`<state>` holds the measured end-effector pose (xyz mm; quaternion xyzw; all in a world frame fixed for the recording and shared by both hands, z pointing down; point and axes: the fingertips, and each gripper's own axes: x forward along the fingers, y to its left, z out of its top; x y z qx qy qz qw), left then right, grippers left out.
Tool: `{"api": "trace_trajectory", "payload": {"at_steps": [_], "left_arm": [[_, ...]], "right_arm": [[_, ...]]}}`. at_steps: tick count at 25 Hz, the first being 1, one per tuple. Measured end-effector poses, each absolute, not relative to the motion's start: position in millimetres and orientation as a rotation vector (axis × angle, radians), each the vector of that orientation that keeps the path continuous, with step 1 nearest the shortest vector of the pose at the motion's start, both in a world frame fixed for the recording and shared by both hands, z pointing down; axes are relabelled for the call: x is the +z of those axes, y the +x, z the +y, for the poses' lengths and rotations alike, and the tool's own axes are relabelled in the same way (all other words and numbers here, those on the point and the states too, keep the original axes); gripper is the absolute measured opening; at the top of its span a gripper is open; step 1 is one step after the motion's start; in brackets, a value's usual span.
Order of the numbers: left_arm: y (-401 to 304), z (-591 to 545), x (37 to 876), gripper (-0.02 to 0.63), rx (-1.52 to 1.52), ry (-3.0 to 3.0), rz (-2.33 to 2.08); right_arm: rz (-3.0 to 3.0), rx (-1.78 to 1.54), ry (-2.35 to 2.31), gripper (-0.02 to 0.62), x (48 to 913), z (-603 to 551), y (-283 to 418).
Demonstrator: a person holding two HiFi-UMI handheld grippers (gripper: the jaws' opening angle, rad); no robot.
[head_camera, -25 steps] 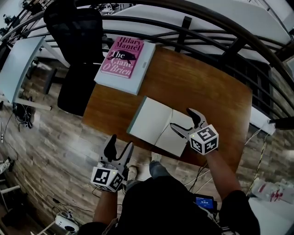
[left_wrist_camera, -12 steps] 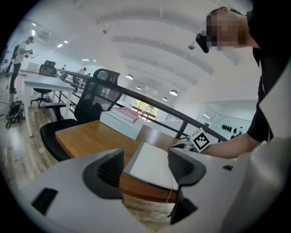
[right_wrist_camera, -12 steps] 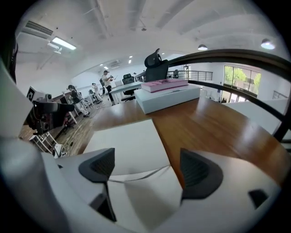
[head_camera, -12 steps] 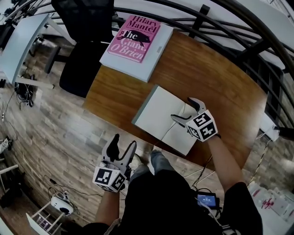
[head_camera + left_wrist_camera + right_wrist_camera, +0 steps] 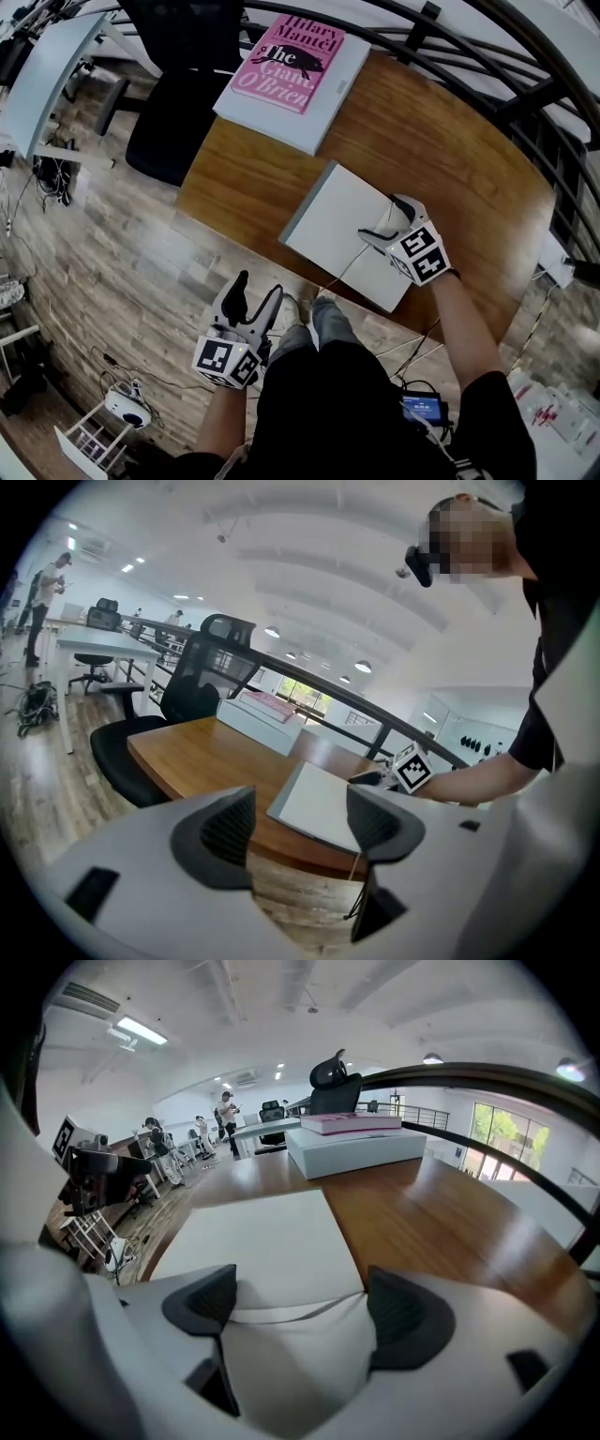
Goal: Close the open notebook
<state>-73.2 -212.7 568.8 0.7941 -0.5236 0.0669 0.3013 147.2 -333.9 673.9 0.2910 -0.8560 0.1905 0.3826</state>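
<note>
Covering part of the notebook point(image 5: 336, 217), the right gripper point(image 5: 379, 217) has fingers spread; the left gripper point(image 5: 258, 285) hangs released, empty.

Wooden table point(image 5: 441, 141): notebook point(image 5: 339, 217), white box point(image 5: 281, 122)

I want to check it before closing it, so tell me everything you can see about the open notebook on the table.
The notebook lies open and flat on the wooden table, near its front edge. Both pages are blank and off-white; a grey cover edge shows along the left side. The right gripper, jaws apart, sits over the right page by the spine.
</note>
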Motion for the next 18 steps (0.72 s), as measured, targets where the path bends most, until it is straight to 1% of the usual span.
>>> {"api": "trace_trajectory", "payload": {"at_steps": [10,18], "left_arm": [[-77.8,-210.5,587.7,0.31,0.206,2.089,-1.358],[-88.6,-201.8,622.7,0.31,0.183,1.971,-1.336]], "right_arm": [[-2.205,0.462,0.699,0.437,674.5,-306.9,131.1],[-2.223,0.431,0.637,0.437,672.0,-269.0,108.3]]}}
